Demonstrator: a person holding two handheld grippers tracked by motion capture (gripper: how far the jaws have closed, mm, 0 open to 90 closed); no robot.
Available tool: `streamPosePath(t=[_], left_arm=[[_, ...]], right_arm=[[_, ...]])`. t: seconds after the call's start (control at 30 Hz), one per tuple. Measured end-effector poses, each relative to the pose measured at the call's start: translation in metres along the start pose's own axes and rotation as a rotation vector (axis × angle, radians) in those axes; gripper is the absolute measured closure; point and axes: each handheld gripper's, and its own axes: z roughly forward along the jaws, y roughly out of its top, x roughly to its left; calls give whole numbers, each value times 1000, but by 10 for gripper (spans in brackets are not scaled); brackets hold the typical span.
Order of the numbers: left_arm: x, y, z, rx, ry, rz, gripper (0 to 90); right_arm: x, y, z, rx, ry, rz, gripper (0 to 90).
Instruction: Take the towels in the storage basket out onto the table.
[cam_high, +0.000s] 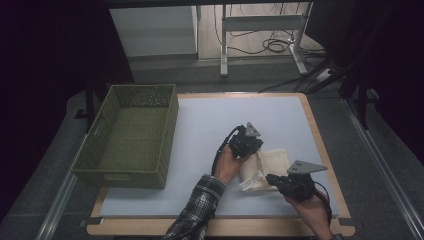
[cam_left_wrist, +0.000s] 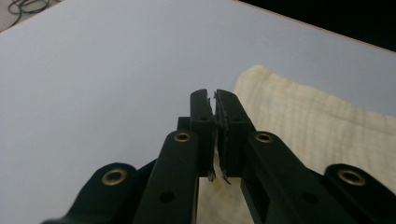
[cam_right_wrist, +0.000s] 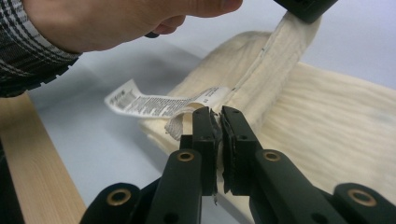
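Observation:
A cream ribbed cloth (cam_high: 275, 160) lies folded on the white mat, right of centre. My left gripper (cam_high: 255, 151) is at the cloth's far-left corner, and its jaws (cam_left_wrist: 215, 100) are pressed together. In the right gripper view the left gripper (cam_right_wrist: 306, 7) holds a raised band of the cloth (cam_right_wrist: 285, 42). My right gripper (cam_high: 271, 178) is at the near edge, with its jaws (cam_right_wrist: 218, 116) shut on the same raised hem beside a white care label (cam_right_wrist: 149, 103). The band stretches between the two grippers. The rest of the cloth (cam_left_wrist: 308, 121) lies flat.
An olive woven basket (cam_high: 120, 179) stands at the table's left with nothing in it. The white mat (cam_high: 225, 110) covers a wooden table, whose edge (cam_right_wrist: 42, 168) runs close to my right gripper. Table legs and cables lie on the floor beyond.

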Motion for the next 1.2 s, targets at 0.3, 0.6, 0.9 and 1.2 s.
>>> streamPosePath(t=[0.3, 0.6, 0.9, 1.2], left_arm=[[-17, 20, 28, -1, -20, 32, 861], [-26, 27, 46, 2, -34, 23, 647], [-12, 20, 23, -20, 12, -9, 448], [5, -4, -7, 6, 45, -14, 443]], right_arm=[[-19, -13, -19, -4, -41, 42, 847], [-36, -28, -25, 18, -103, 68, 771], [-56, -41, -51, 24, -199, 100, 709], [-56, -28, -60, 15, -202, 96, 713]])
